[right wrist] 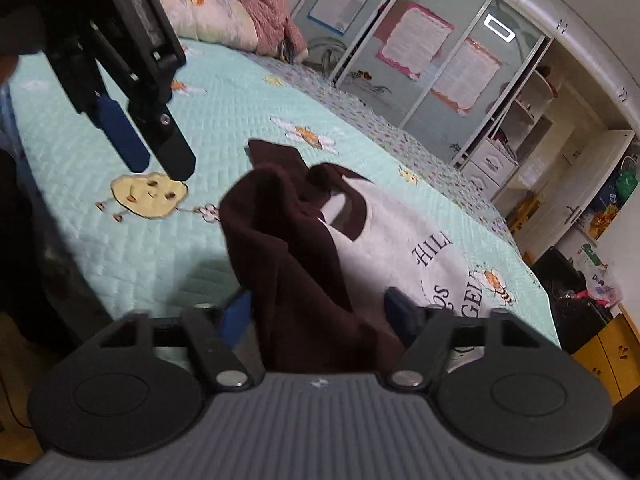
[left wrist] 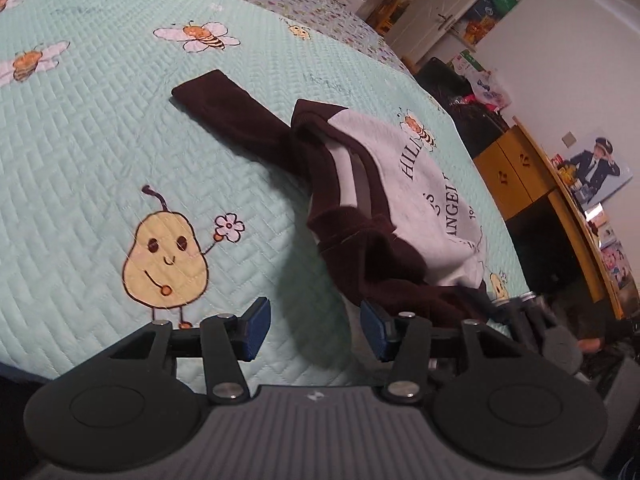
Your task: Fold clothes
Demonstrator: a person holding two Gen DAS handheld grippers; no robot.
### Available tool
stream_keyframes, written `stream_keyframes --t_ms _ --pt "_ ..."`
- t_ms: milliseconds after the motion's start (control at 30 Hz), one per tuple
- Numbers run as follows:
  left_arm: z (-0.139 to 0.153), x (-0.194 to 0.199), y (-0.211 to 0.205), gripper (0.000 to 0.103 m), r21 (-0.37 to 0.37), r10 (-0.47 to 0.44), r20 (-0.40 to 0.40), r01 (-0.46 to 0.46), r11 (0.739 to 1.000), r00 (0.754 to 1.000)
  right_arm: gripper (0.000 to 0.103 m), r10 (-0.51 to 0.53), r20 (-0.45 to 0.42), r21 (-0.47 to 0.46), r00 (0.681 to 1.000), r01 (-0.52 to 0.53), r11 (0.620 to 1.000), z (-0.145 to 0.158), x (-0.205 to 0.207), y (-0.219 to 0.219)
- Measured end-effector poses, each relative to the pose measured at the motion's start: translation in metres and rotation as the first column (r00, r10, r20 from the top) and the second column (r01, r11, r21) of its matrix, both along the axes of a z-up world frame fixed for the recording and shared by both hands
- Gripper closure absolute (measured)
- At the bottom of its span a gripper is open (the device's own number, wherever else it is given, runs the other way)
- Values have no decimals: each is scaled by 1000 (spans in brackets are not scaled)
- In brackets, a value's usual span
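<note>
While the brown-and-white sweatshirt [left wrist: 400, 184] lies crumpled on the near right of the mint quilted bedspread [left wrist: 100, 128], left gripper [left wrist: 316, 330] hovers released over bare quilt; right gripper [right wrist: 316, 316] straddles a brown fold, grasp unclear.

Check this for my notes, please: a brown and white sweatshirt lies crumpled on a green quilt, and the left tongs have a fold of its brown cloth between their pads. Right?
Not quite. The left tongs stand open over bare green quilt, as the left wrist view shows. It is the right tongs that have brown cloth of the sweatshirt between their pads.
</note>
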State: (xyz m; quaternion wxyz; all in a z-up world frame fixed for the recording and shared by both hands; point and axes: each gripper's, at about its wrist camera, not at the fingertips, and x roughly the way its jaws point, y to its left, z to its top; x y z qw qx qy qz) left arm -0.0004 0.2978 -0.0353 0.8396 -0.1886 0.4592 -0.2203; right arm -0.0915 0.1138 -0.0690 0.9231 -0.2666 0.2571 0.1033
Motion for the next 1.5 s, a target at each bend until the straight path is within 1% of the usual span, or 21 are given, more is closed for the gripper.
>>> stream_keyframes --t_ms 33,100,133,267,367,467,533,633,733,800,900,1067,1100,1133,1167,1200,1267,1333,1400,1433,1500 --pt "-2 1 0 45 -11 14 -11 -14 1000 1000 84 1 -24 36 1000 0 999 0 4 -4" --pt "-9 4 1 43 -45 42 -47 -44 998 998 85 2 -26 67 1000 -1 998 0 1 -9" --pt "-12 6 1 42 -57 50 -69 -54 997 996 89 3 -25 81 1000 -1 997 1 -1 -11" --pt "-23 12 -1 42 -120 69 -144 -87 989 987 92 34 -25 154 999 -29 988 9 -10 -10" --pt "-22 14 -3 42 -155 83 -138 -105 982 987 92 59 -25 206 998 -53 977 15 -17 -8" --pt "-21 17 -4 42 -189 90 -140 -116 975 986 92 75 -34 230 997 -65 971 17 -18 -3" --pt "-19 18 -1 42 -226 98 -150 -130 965 984 92 72 -49 242 996 -58 969 15 -17 -3" --pt "-13 15 7 42 -273 107 -135 -140 952 985 92 54 -80 280 995 -30 959 13 -13 -5" --pt "-13 18 7 38 -265 116 -140 -150 953 983 92 48 -87 300 995 -20 954 12 -13 -6" --pt "-18 22 3 38 -260 120 -168 -161 952 978 92 51 -87 306 995 -23 952 13 -14 -5" --pt "-24 27 -9 38 -281 95 -201 -150 948 975 92 70 -80 301 994 -42 953 16 -15 0" --pt "-18 35 -44 38 -257 33 -158 -73 963 987 92 111 -95 279 989 -81 957 16 -15 11" --pt "-18 36 -50 40 -246 22 -159 -61 967 987 92 117 -95 287 989 -86 954 18 -15 13" --pt "-19 37 -55 50 -221 19 -165 -56 974 986 92 124 -94 303 988 -90 949 20 -15 14" --pt "-19 36 -58 90 -180 25 -160 -53 982 987 92 130 -93 320 987 -94 943 22 -15 15" --pt "-17 33 -59 97 -128 30 -143 -49 991 989 92 132 -91 337 987 -94 937 25 -15 16" --pt "-13 27 -53 98 -75 46 -87 -53 996 995 92 134 -82 373 988 -95 923 29 -16 14" --pt "-6 20 -39 98 -76 80 -39 -83 994 996 86 131 -82 444 988 -82 892 34 -17 6" --pt "6 15 -23 98 -94 136 14 -134 986 991 83 131 -80 540 988 -67 839 40 -18 -7" --pt "13 14 -13 98 -104 169 37 -164 981 985 82 132 -94 592 987 -51 804 42 -17 -14" --pt "21 17 10 98 -138 230 45 -222 965 972 80 123 -121 685 985 -7 729 45 -16 -31"
